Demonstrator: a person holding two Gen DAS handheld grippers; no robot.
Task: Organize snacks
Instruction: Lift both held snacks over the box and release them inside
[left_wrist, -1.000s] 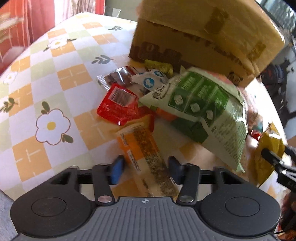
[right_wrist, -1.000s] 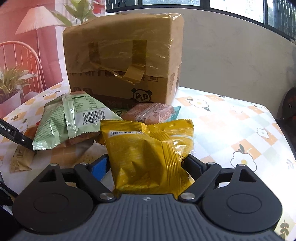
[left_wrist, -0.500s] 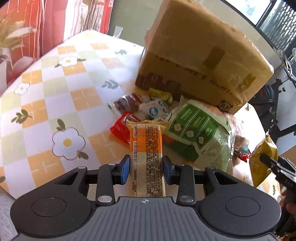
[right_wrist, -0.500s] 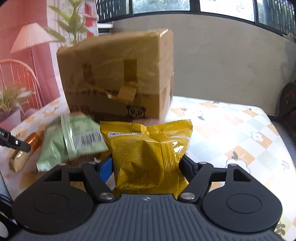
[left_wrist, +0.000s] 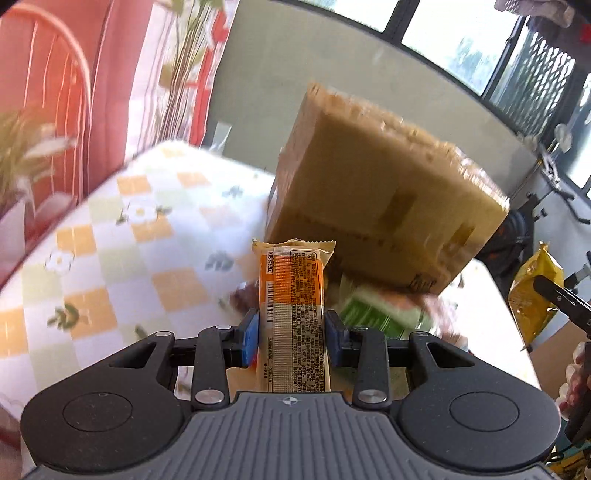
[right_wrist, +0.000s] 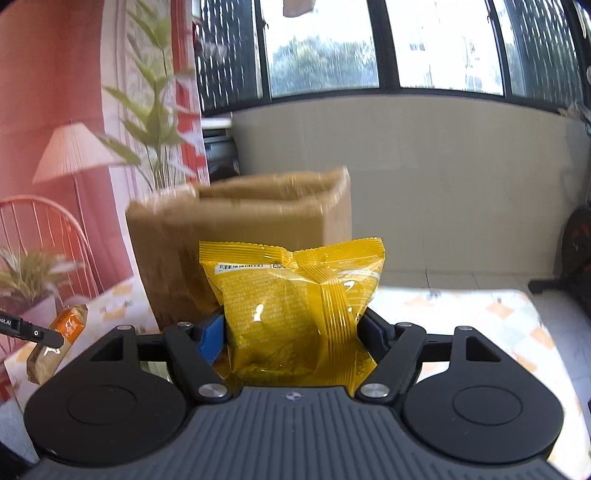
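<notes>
I have my left gripper (left_wrist: 291, 334) clamped on the orange bar (left_wrist: 291, 314) at frame centre and my right gripper (right_wrist: 295, 328) pinching the yellow bag (right_wrist: 295, 295), both lifted, presumably for the cardboard box (left_wrist: 380, 206) behind.

Checkered table (left_wrist: 110, 236) bears cardboard box (left_wrist: 376, 206), blurry snacks (left_wrist: 384, 314).

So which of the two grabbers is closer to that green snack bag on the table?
Left. The left gripper, shut on the orange snack bar, hangs just above the green snack bag. The right gripper, holding the yellow snack bag, is off to the bag's right.
</notes>
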